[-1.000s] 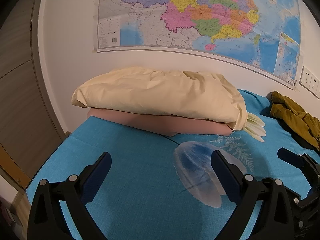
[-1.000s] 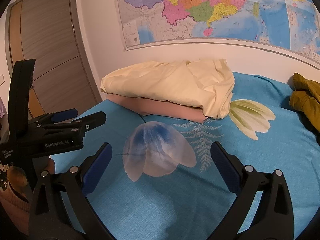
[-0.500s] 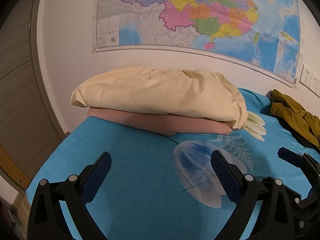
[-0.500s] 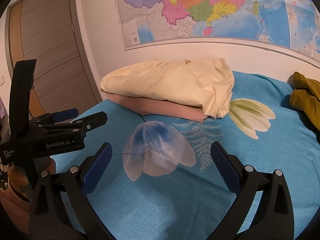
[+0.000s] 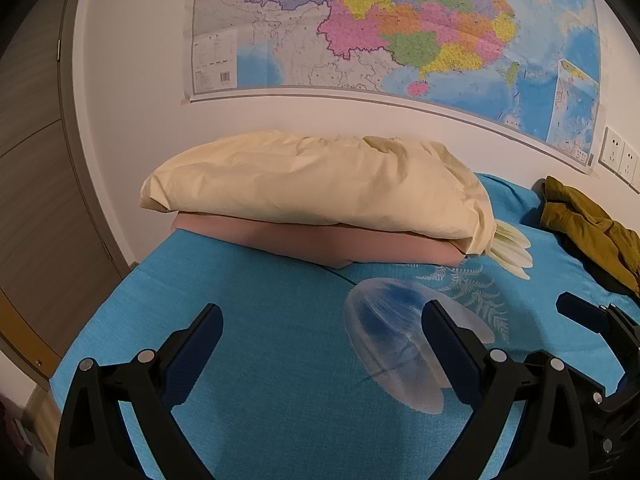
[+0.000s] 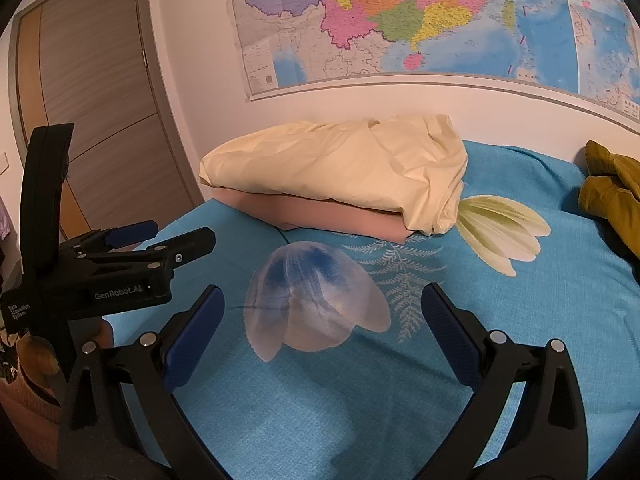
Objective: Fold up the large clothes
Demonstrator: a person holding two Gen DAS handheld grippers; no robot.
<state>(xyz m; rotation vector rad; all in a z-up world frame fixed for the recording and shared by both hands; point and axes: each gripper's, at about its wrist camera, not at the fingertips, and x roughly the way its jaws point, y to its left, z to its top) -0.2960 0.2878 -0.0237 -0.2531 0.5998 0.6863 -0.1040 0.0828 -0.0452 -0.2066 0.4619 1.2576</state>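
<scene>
An olive-green garment [image 5: 588, 232] lies crumpled at the far right of the bed, near the wall; it also shows in the right wrist view [image 6: 616, 196]. My left gripper [image 5: 320, 320] is open and empty above the blue bedsheet [image 5: 248, 320], far from the garment. My right gripper [image 6: 320, 300] is open and empty above the jellyfish print [image 6: 312, 300]. The left gripper also shows from the side in the right wrist view [image 6: 168, 236], at the left. The right gripper's tip shows at the right edge of the left wrist view [image 5: 576, 308].
A cream pillow [image 5: 320, 184] lies on a pink pillow [image 5: 320, 240] at the head of the bed against the wall. A map [image 5: 400, 28] hangs above. Wall sockets [image 5: 618, 156] are at the right. A wooden door [image 6: 100, 120] stands left of the bed.
Almost nothing has changed; both grippers stay open over the bed, with only a slight drift of the views.
</scene>
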